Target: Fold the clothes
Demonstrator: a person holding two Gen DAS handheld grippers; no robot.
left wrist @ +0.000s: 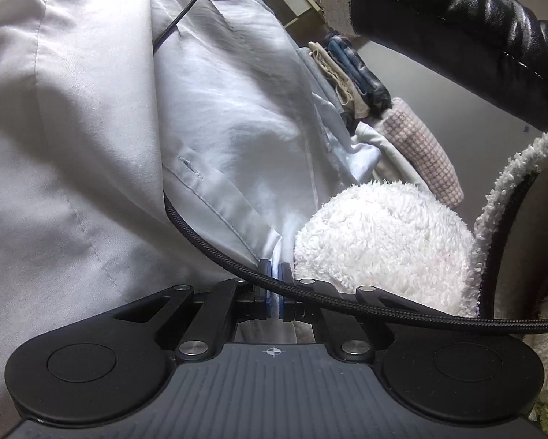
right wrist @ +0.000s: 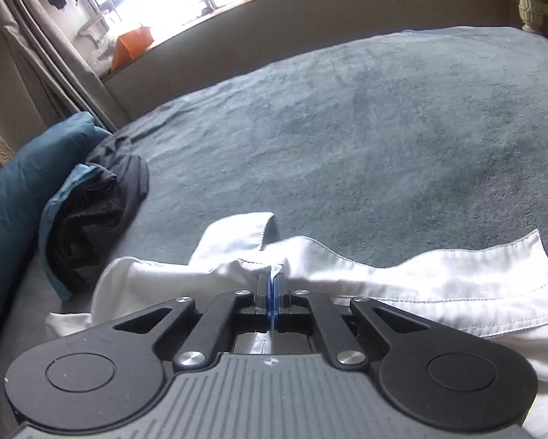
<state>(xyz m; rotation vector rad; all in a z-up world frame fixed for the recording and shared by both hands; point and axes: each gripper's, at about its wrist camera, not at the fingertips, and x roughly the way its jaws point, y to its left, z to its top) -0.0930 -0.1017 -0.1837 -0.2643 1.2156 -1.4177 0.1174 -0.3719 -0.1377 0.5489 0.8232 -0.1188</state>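
Both grippers are clamped on the same pale shirt (right wrist: 438, 285). The right gripper (right wrist: 272, 281) has its jaws closed tight on a bunched fold of white cloth, low over the bed (right wrist: 365, 128), whose grey-blue cover stretches away ahead of it. From that pinch the shirt runs crosswise, left to right in front of the jaws, with a cuff or collar piece flipped up just beyond them and a hemmed edge trailing off to the right.

The left gripper (left wrist: 275, 274) also has its jaws shut on a thin edge of the shirt, a seam by the button placket; a buttonhole (left wrist: 191, 167) shows just ahead. Here the cloth rises in a broad sheet up and to the left of the jaws, so this end looks lifted rather than lying flat. A braided cable (left wrist: 237, 252) crosses just in front of the jaws.

The shirt's long axis seems to span between the two grips. A stack of folded clothes (left wrist: 350, 84) sits beyond the left gripper, and a dark heap (right wrist: 90, 216) lies by a teal pillow (right wrist: 21, 183) on the right gripper's side.
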